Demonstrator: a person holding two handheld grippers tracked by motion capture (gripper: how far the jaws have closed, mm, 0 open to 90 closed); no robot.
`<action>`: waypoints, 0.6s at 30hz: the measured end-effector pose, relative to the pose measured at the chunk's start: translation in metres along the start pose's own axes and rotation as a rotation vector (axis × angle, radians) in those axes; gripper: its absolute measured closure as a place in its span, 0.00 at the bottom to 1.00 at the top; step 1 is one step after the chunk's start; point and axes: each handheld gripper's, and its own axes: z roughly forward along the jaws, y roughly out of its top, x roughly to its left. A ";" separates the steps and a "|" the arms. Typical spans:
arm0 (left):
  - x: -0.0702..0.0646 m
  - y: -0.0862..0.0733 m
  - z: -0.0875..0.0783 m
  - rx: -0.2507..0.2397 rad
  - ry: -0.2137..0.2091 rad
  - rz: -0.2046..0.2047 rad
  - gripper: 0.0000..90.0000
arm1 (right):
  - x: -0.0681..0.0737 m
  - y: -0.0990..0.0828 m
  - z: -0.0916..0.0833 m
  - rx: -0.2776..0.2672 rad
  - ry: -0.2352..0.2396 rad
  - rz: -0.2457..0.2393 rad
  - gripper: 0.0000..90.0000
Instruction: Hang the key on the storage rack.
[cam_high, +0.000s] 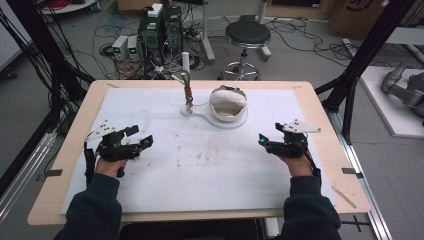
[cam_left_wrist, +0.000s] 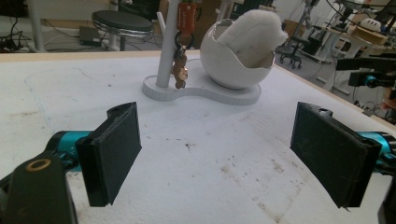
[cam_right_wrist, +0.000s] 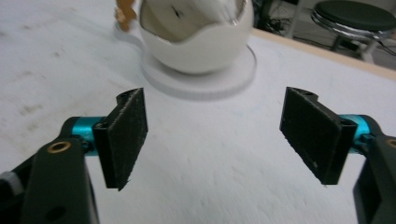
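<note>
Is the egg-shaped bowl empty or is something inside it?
Not empty. The egg-shaped bowl holds a white fluffy thing sticking up past its jagged rim.

Two black two-jaw grippers sit over the table: the left gripper (cam_high: 141, 136) at eight o'clock, the right gripper (cam_high: 261, 138) at four o'clock. One white egg-shaped cracked-shell bowl (cam_high: 228, 104) stands at twelve o'clock on one flat white base (cam_high: 199, 114). One white upright post (cam_high: 185, 75) rises there, bearing one hanging brown keychain (cam_high: 188, 93). One white fluffy cloth (cam_left_wrist: 256, 31) fills the bowl. One round black stool (cam_high: 247, 34) stands beyond.
</note>
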 end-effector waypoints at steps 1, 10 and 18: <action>-0.001 0.000 0.001 -0.004 0.004 0.000 0.18 | -0.001 -0.005 -0.001 0.007 -0.011 0.011 0.24; 0.002 0.001 0.004 0.001 0.027 0.020 0.18 | -0.009 -0.014 -0.007 0.034 -0.045 0.034 0.24; -0.002 0.001 0.004 0.008 0.023 0.040 0.18 | -0.007 -0.015 -0.011 0.033 -0.050 0.041 0.24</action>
